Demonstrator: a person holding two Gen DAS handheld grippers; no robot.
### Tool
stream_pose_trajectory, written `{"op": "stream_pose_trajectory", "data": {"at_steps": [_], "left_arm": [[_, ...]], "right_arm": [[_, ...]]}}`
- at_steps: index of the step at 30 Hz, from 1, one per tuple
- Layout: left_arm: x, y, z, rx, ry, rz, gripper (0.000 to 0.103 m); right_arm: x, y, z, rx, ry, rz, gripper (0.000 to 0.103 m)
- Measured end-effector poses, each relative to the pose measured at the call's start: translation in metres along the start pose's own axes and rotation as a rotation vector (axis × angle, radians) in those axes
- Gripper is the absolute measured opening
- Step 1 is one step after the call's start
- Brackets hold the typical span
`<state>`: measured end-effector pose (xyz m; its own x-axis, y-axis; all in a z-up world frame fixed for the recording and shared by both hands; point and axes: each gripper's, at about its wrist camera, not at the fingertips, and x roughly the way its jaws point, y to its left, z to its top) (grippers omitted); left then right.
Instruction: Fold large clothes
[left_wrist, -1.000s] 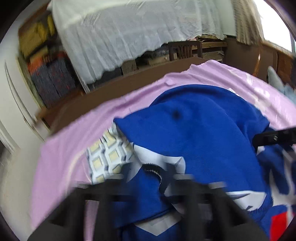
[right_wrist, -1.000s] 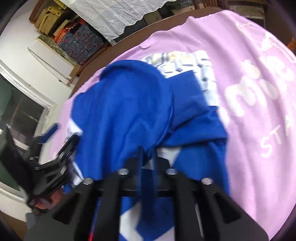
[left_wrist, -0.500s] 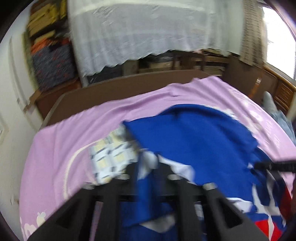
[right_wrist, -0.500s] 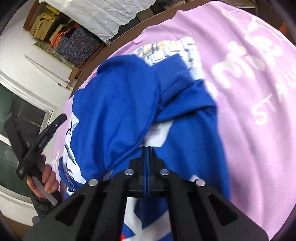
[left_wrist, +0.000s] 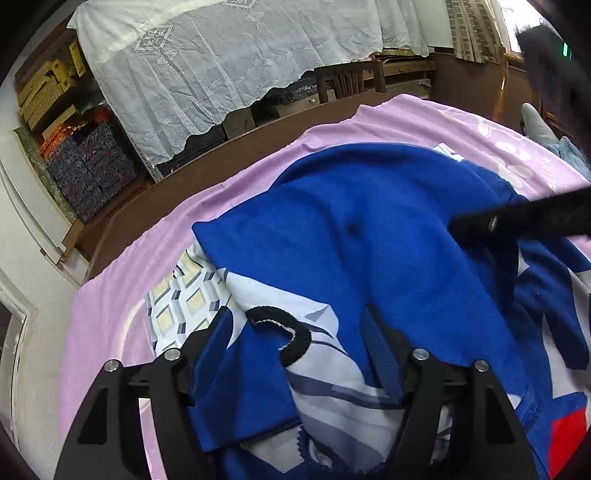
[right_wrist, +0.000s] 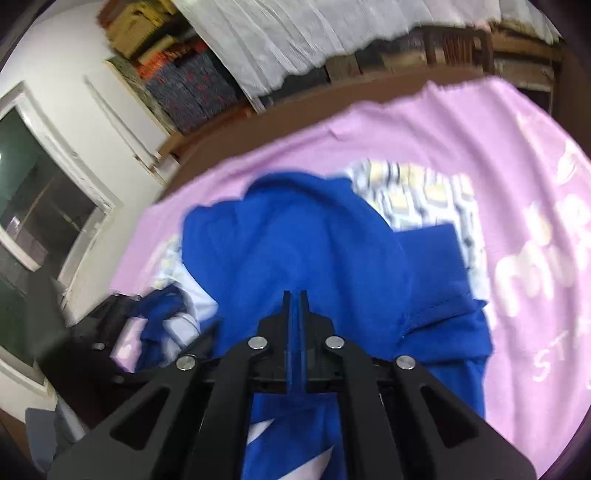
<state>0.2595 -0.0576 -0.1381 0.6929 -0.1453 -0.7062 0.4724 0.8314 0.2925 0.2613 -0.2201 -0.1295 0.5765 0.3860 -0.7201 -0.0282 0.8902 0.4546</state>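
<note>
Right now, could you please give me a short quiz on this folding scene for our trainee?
1. True or false: the left claw is open over the blue garment.
2. What is the right claw shut on?
A. the pink sheet
B. the blue garment
C. the checked cloth
3. Fill in: the garment lies on a ____ sheet.

Key:
1. True; its fingers stand wide apart.
2. B; blue cloth shows between its closed fingers.
3. Pink.

White lace cloth (left_wrist: 229, 62) over stacked shelves (left_wrist: 66, 122)
</note>
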Motion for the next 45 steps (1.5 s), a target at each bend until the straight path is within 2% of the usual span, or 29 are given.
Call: {"op": "stream_pose_trajectory", "data": {"at_steps": [2,3,7,9,11,15,20,23,25,31,38,43,45], "left_arm": [[0.0,-0.002,-0.001,0.011,-0.007,0.013,0.074],[-0.001,-0.004,-0.002,0.02,-0.012,0.023,0.074],[-0.001,-0.006,-0.004,0.03,-0.018,0.039,0.076],[-0.002,-0.007,-0.003,0.025,-0.017,0.042,0.077],[-0.004,-0.007,-0.002,0.025,-0.018,0.047,0.078],[-0.006,-0.008,-0.002,0.032,-0.025,0.058,0.078],[-0.007,-0.008,-0.002,0.029,-0.023,0.062,0.08],[-0.007,-0.008,-0.001,0.028,-0.021,0.067,0.082],[-0.007,-0.007,-0.001,0.028,-0.021,0.069,0.082],[-0.007,-0.007,-0.001,0.028,-0.022,0.07,0.083],[-0.016,-0.006,0.001,0.019,-0.065,0.087,0.083],[-0.035,0.0,0.001,-0.032,-0.104,0.128,0.083],[-0.048,0.005,-0.002,-0.072,-0.117,0.14,0.083]], "right_arm": [[0.022,-0.018,-0.001,0.044,0.038,-0.001,0.0],[0.024,-0.025,-0.002,0.059,0.027,0.042,0.0],[0.025,-0.04,0.001,0.13,0.051,0.101,0.0],[0.021,-0.037,0.0,0.114,0.039,0.092,0.001],[0.013,-0.028,0.0,0.071,-0.001,0.069,0.006],[-0.005,-0.007,-0.003,-0.023,-0.072,0.073,0.006],[-0.005,0.003,-0.009,-0.082,-0.054,0.081,0.007],[0.005,0.005,-0.013,-0.092,-0.005,0.073,0.011],[0.012,0.003,-0.017,-0.099,0.023,0.048,0.01],[0.013,0.001,-0.018,-0.103,0.024,0.05,0.01],[-0.002,0.004,-0.019,-0.117,-0.027,0.056,0.015],[-0.025,0.002,-0.023,-0.102,-0.08,0.094,0.017],[-0.036,-0.002,-0.03,-0.091,-0.093,0.114,0.024]]}}
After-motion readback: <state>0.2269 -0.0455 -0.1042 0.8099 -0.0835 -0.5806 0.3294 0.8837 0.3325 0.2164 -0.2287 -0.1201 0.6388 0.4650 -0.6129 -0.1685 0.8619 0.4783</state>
